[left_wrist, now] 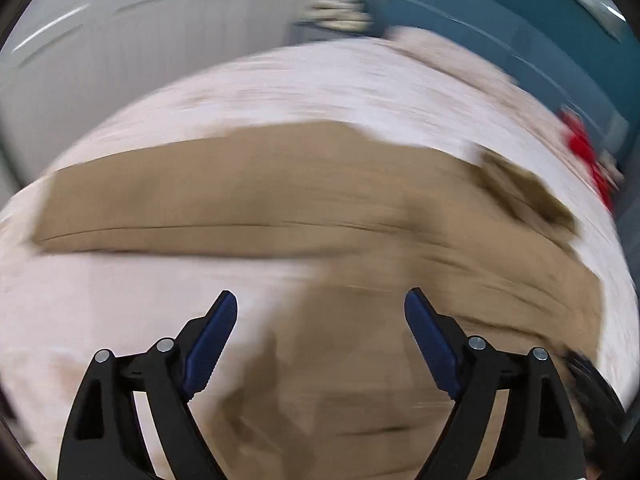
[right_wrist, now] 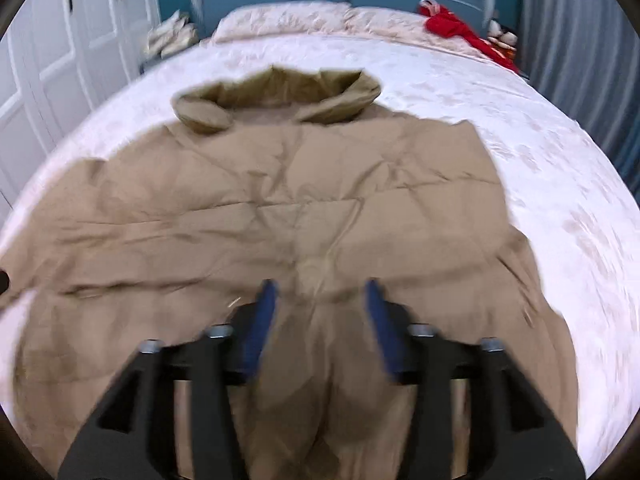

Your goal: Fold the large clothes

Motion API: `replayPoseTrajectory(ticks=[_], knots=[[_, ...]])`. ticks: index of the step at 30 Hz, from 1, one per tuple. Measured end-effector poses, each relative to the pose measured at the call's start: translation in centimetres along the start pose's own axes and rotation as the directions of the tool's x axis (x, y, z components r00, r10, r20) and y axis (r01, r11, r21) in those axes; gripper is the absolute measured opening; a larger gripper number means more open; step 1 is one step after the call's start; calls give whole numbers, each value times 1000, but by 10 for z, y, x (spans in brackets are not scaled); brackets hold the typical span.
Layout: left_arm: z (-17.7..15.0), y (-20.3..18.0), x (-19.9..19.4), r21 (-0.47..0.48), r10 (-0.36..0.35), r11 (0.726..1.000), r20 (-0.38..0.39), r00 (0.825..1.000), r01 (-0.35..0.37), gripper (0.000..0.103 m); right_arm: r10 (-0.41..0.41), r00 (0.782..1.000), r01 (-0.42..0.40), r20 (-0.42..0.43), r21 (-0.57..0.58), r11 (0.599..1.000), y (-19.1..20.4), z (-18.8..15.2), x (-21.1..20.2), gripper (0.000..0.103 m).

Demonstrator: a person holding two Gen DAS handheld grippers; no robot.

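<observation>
Tan hooded coat point(right_wrist: 288, 216) is lying spread flat across a bed point(right_wrist: 540, 152) covered in pale pink. Going left to right: the left tool point(left_wrist: 320, 312) is hovering over a sleeve point(left_wrist: 180, 208), fingers wide apart, gripping nothing. The right tool point(right_wrist: 320, 292) is hanging above the coat's lower middle, fingers apart too. Bare bedspread is showing beyond every coat edge.
</observation>
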State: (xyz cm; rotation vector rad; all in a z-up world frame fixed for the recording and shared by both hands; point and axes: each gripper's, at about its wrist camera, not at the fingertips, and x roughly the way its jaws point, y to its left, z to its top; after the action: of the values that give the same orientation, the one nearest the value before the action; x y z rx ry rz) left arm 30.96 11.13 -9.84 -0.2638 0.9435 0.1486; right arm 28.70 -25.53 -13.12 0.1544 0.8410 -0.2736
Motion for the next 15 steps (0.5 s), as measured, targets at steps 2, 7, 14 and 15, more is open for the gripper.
replayPoseTrajectory(ticks=[2, 7, 14, 15], knots=[[10, 63, 5, -104, 77, 991, -37, 996, -80, 83, 23, 1000, -23, 7, 13, 1000, 5, -14, -28, 55], [25, 203, 16, -437, 109, 888, -102, 989, -143, 82, 81, 997, -81, -15, 42, 996, 28, -56, -78, 61], [38, 254, 27, -561, 79, 821, -72, 994, -106, 78, 112, 993, -113, -47, -14, 993, 61, -81, -100, 61], [40, 253, 30, -551, 91, 826, -73, 993, -116, 74, 114, 992, -115, -51, -15, 993, 64, -82, -100, 61]])
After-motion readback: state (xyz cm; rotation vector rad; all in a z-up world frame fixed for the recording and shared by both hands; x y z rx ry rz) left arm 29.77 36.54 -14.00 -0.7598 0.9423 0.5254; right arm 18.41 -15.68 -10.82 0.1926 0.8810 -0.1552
